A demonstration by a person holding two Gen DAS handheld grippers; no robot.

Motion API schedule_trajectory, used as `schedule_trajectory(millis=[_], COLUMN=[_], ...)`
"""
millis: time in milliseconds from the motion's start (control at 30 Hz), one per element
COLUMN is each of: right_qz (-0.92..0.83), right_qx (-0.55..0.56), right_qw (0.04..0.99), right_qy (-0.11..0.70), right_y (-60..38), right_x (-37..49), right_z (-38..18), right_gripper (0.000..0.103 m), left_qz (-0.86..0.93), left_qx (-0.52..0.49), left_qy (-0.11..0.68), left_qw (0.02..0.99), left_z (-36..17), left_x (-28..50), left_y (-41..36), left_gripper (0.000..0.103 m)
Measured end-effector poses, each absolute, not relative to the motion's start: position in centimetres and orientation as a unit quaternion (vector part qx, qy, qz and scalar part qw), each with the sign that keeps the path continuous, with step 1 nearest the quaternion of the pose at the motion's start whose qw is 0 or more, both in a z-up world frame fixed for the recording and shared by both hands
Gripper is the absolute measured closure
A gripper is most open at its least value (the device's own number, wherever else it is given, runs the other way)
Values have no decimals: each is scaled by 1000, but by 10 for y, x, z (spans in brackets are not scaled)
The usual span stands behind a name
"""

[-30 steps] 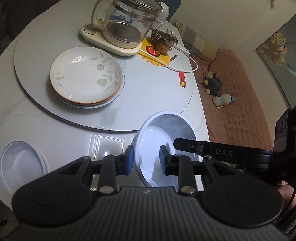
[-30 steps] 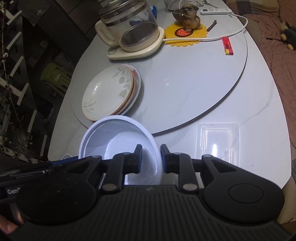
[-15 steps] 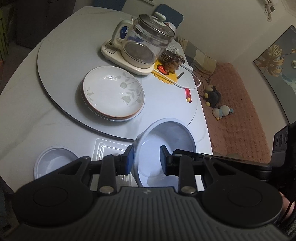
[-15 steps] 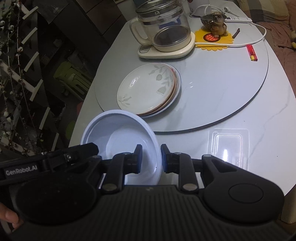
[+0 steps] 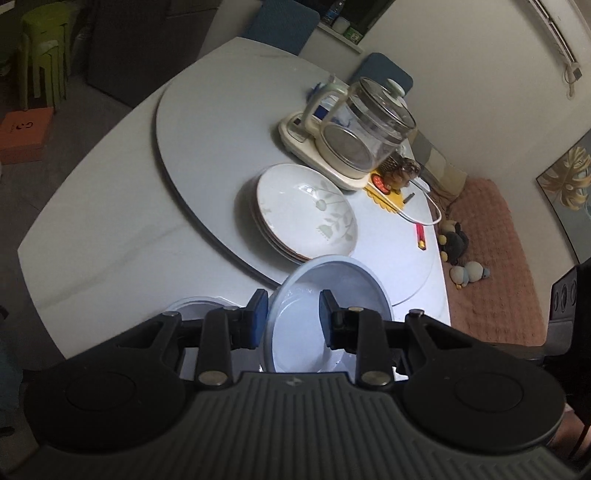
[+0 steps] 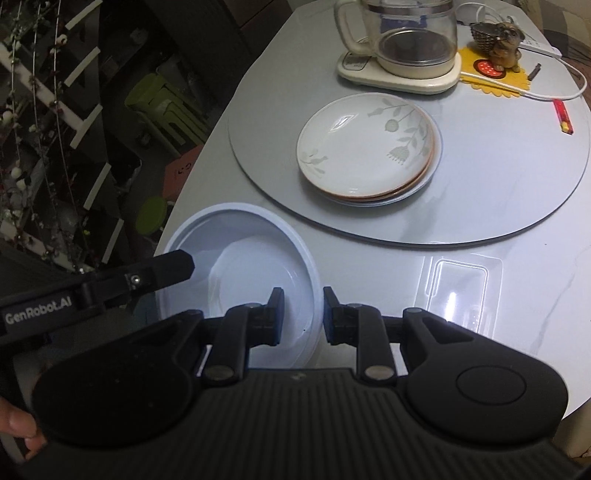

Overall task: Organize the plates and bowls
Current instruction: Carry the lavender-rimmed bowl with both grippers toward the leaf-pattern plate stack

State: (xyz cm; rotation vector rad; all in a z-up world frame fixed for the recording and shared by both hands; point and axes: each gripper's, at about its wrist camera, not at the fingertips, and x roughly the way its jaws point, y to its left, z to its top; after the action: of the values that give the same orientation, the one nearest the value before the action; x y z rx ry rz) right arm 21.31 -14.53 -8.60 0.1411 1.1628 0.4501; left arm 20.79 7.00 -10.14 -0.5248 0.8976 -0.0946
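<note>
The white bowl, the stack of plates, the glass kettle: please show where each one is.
white bowl (image 6: 255, 258), right wrist view, inner base.
stack of plates (image 6: 364, 147), right wrist view, top plate's middle.
glass kettle (image 5: 369, 127), left wrist view, glass wall.

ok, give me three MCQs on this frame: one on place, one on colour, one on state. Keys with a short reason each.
1. Where does the stack of floral plates sit?
A. on the round turntable
B. on the sofa
C. inside the kettle

2. What colour is the bowl held by the grippers?
A. red
B. white
C. green

3. How is that bowl held?
A. left gripper only
B. lying free on the table
C. both grippers pinch its rim

Key:
1 A: the plates rest on the grey turntable, near the glass kettle.
2 B: it is plain white in both wrist views.
3 C: the right gripper straddles one side of the rim and the left gripper the other side.
</note>
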Motion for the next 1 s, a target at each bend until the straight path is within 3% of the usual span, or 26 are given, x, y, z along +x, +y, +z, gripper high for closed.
schedule_trajectory(millis=[467, 1000], right_qz=[234, 224], right_qx=[-9, -58], right_qw=[784, 775], right_qy=[576, 588], right_y=[-69, -43], right_x=[215, 231], right_z=[-124, -166], right_gripper=[78, 78], left_qz=[33, 32], left_qx=[-294, -270], left_qy=[436, 474], left_qw=[850, 838], left_z=[-157, -215], left_x=[179, 199], left_y=[126, 124], left_gripper=[70, 70])
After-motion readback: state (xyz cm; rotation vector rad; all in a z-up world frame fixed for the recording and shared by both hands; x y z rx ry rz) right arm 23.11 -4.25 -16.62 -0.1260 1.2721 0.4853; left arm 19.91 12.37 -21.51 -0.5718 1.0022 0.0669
